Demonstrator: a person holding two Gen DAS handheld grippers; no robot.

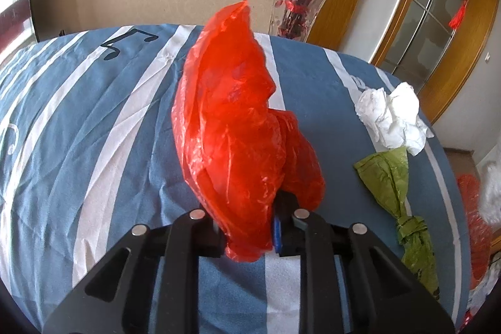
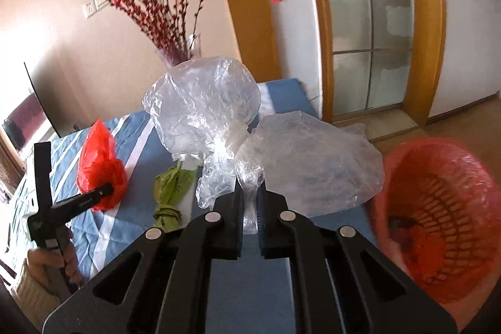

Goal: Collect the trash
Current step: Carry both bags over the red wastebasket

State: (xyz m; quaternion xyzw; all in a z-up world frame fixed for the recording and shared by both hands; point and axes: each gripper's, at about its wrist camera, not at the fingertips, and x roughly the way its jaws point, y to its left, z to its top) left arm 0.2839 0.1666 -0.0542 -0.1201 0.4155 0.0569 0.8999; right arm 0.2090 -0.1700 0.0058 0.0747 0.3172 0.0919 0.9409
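Note:
My left gripper [image 1: 247, 224] is shut on a crumpled red plastic bag [image 1: 231, 127] and holds it above the striped table. It also shows in the right wrist view [image 2: 100, 193], with the red bag [image 2: 97, 158] in it. My right gripper [image 2: 249, 202] is shut on a clear plastic bag [image 2: 250, 143], held up over the table's right edge. A knotted green bag [image 1: 404, 202] lies on the table beside a wad of white tissue [image 1: 391, 118]. The green bag shows in the right wrist view [image 2: 170, 190] too. A red mesh trash basket [image 2: 438, 218] stands low at the right.
A blue and white striped cloth [image 1: 94, 121] covers the table. A glass vase [image 1: 297, 5] with red branches stands at the table's far edge. A wood-framed glass door [image 2: 369, 30] is behind. A dark screen [image 2: 34, 105] stands at the left.

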